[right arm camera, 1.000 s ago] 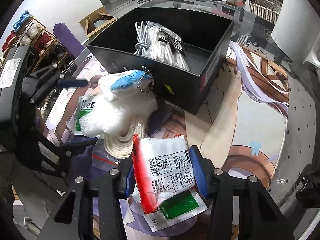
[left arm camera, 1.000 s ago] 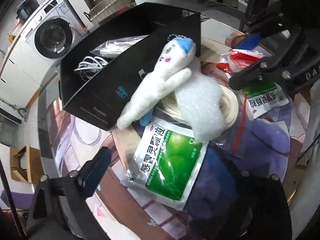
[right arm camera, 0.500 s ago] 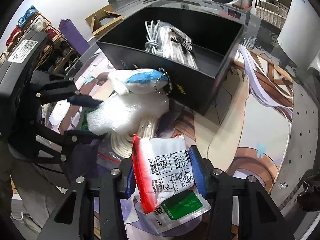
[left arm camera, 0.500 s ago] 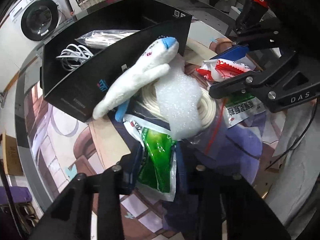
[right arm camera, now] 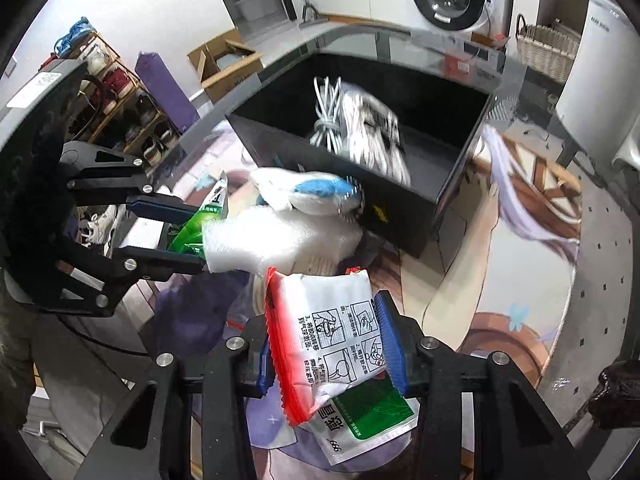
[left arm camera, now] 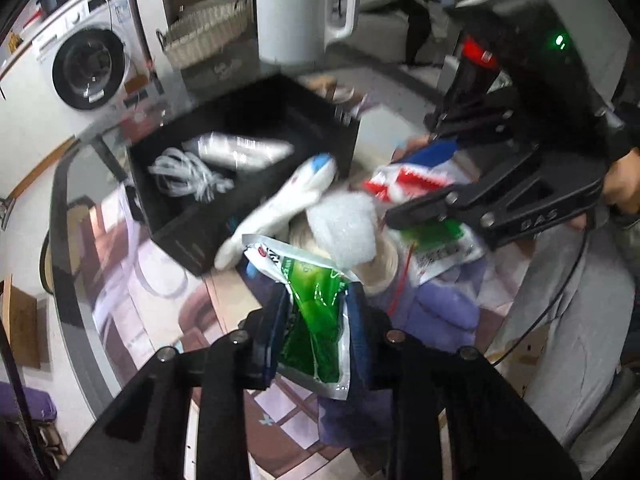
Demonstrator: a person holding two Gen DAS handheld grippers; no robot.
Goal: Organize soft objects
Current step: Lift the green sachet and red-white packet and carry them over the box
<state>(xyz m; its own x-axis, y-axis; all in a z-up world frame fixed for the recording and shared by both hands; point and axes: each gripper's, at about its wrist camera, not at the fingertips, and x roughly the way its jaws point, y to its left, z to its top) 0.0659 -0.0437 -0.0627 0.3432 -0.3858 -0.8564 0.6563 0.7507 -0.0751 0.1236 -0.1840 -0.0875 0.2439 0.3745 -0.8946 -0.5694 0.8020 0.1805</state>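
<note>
My left gripper (left arm camera: 316, 320) is shut on a green medicine packet (left arm camera: 316, 300) and holds it crumpled above the table; it also shows in the right wrist view as left gripper (right arm camera: 188, 236). My right gripper (right arm camera: 324, 348) has a red-and-white packet (right arm camera: 332, 328) between its blue pads, which press on its sides while the jaws are closing. A white plush toy (left arm camera: 292, 200) with a blue cap leans on the black box (left arm camera: 256, 216). White foam (left arm camera: 344, 228) lies on a rope coil (left arm camera: 384, 264).
The black box (right arm camera: 400, 216) holds white cables (right arm camera: 328, 116) and a plastic bag. Another green-and-white packet (right arm camera: 368, 416) sits under the right gripper. A white jug (left arm camera: 296, 8) stands behind the box. A purple cloth (left arm camera: 440, 312) lies on the printed mat.
My left gripper went from wide open to shut on the green packet and lifted it off the mat. The right gripper rose a little with its packet.
</note>
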